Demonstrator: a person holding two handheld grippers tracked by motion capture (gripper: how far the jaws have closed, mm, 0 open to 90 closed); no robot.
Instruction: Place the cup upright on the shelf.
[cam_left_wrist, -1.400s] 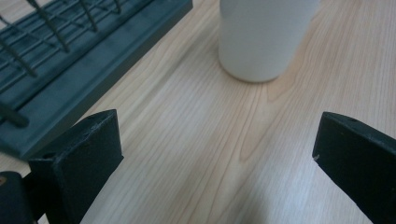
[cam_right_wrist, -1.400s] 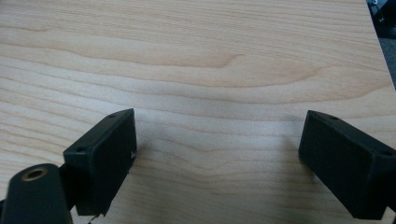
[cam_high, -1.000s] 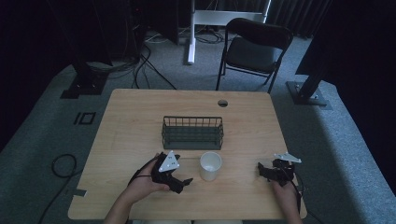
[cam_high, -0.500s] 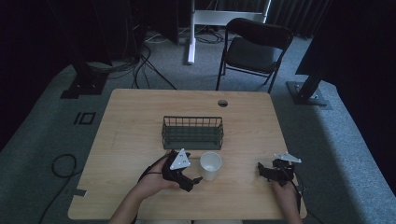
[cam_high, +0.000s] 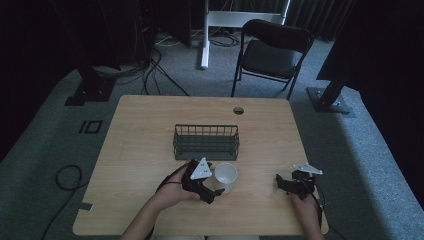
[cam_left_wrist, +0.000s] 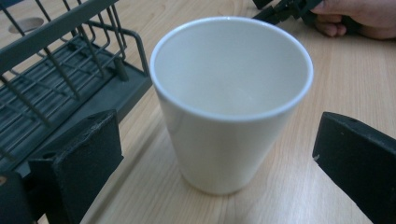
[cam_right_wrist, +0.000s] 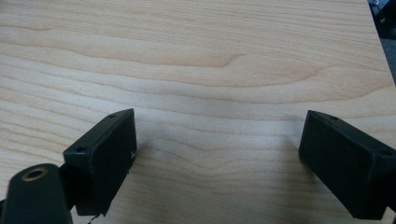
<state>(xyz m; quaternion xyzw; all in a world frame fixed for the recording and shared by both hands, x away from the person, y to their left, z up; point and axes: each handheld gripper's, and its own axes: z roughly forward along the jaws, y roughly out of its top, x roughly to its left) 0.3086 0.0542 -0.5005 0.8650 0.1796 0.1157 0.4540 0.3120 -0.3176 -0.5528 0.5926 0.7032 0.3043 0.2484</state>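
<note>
A white cup (cam_high: 226, 177) (cam_left_wrist: 231, 100) stands upright and empty on the wooden table (cam_high: 150, 135), just in front of a dark wire basket (cam_high: 206, 142) (cam_left_wrist: 56, 79). My left gripper (cam_high: 212, 182) (cam_left_wrist: 217, 163) is open, its jaws spread to either side of the cup without touching it. My right gripper (cam_high: 286, 184) (cam_right_wrist: 217, 158) rests open near the table's front right, with bare wood between its jaws. In the left gripper view the right gripper (cam_left_wrist: 285, 8) and its hand sit beyond the cup.
A round cable hole (cam_high: 238, 110) lies in the table's far side. A black folding chair (cam_high: 272, 52) stands behind the table, with stand bases (cam_high: 327, 100) and cables on the grey floor around it.
My left gripper has moved to the right, up to the cup, and its jaws now flank the cup. The right gripper has stayed put.
</note>
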